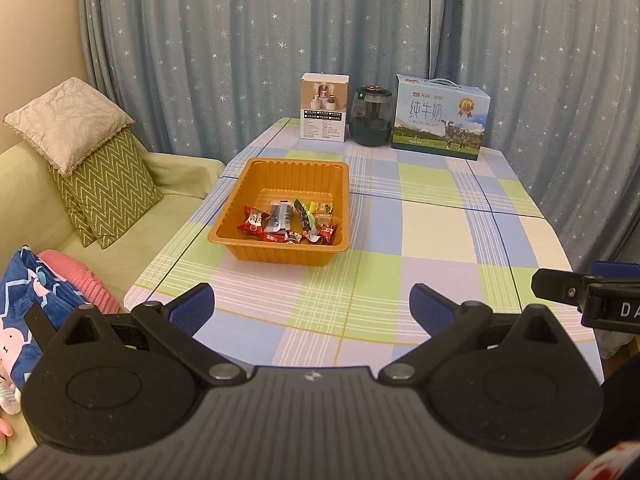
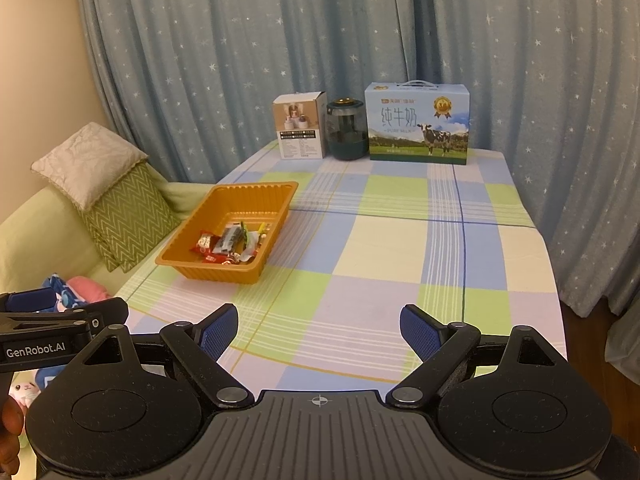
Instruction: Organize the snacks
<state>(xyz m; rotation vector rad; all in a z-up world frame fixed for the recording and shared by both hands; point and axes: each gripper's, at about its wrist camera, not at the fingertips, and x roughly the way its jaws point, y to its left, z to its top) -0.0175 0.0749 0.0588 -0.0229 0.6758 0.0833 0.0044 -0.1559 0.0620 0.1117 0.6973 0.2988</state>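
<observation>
An orange plastic tray (image 1: 244, 180) stands on the checked tablecloth at the table's left side; it also shows in the right wrist view (image 2: 200, 220). Several wrapped snacks (image 1: 290, 222) lie in its near half, also seen from the right (image 2: 228, 246). My left gripper (image 1: 312, 306) is open and empty, held over the table's near edge, short of the tray. My right gripper (image 2: 318, 328) is open and empty, to the right of the left one and level with it. No snacks lie loose on the cloth.
At the table's far edge stand a white product box (image 1: 323, 108), a dark green jar (image 1: 370, 118) and a milk carton case (image 1: 440, 118). A green sofa with cushions (image 1: 100, 184) runs along the left. Blue star curtains hang behind.
</observation>
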